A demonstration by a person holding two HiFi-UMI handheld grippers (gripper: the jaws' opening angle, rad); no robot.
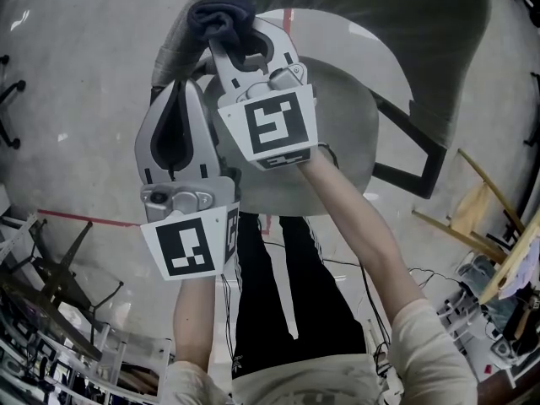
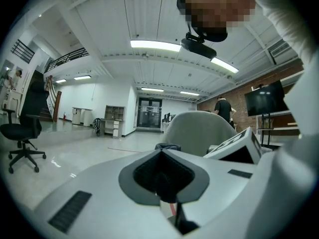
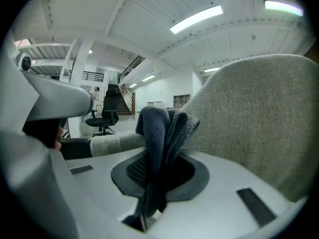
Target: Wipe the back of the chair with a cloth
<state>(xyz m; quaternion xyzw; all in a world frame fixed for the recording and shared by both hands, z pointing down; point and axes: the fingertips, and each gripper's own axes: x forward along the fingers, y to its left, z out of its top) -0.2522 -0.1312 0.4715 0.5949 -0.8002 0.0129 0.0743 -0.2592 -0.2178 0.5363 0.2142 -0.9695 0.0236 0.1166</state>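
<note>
The cloth (image 3: pixel 162 133), a dark blue bunch, is clamped in my right gripper (image 3: pixel 158 176), right at the upper edge of the chair back (image 3: pixel 259 118). From the head view it sits over the left end of that grey rim, but I cannot tell whether it actually presses on the fabric or hangs just beside it.

I judge the job to be at or near its start. The cloth is picked up and brought to the backrest. The upholstery shows no streak or damp patch that would tell me any part has been wiped, so I count the whole back as left to do.

The cloth is folded into a narrow wad. Its long axis runs along the jaws, with the free end sticking out past the tips, away from me and towards the backrest.

My left gripper (image 2: pixel 162 176) sits just beside the right one, clenched with nothing between its jaws.
</note>
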